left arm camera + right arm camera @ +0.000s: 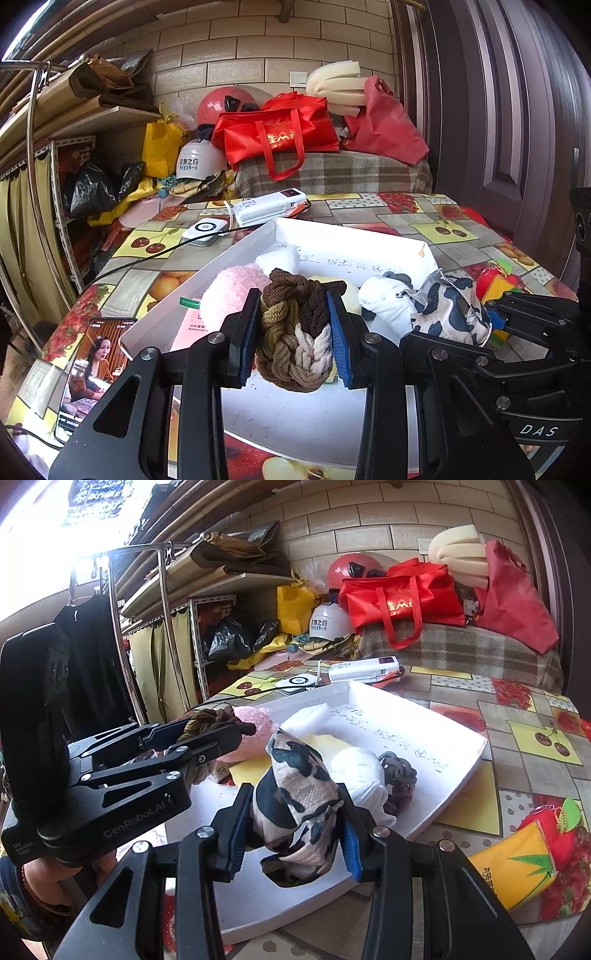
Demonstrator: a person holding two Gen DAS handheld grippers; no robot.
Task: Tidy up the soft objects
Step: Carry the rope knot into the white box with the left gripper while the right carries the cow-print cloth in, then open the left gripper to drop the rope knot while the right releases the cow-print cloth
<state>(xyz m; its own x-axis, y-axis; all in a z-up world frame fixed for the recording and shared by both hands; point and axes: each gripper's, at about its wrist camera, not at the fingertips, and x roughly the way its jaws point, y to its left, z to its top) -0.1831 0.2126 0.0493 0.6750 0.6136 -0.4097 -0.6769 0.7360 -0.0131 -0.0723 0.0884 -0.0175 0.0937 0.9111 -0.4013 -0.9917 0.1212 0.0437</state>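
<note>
1. Left wrist view: my left gripper (293,332) pinches the braided brown scrunchie (295,328) over the white tray (236,251); I judge placement is next.
2. Right wrist view: my right gripper (295,829) pinches the cow-print cloth (299,805) above the tray; it needs a free spot.

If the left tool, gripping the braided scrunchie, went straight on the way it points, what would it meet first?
Probably the pink fluffy item and the white fluffy one lying in the white tray, just past the braided scrunchie held by the left tool; depth is hard to judge.
</note>
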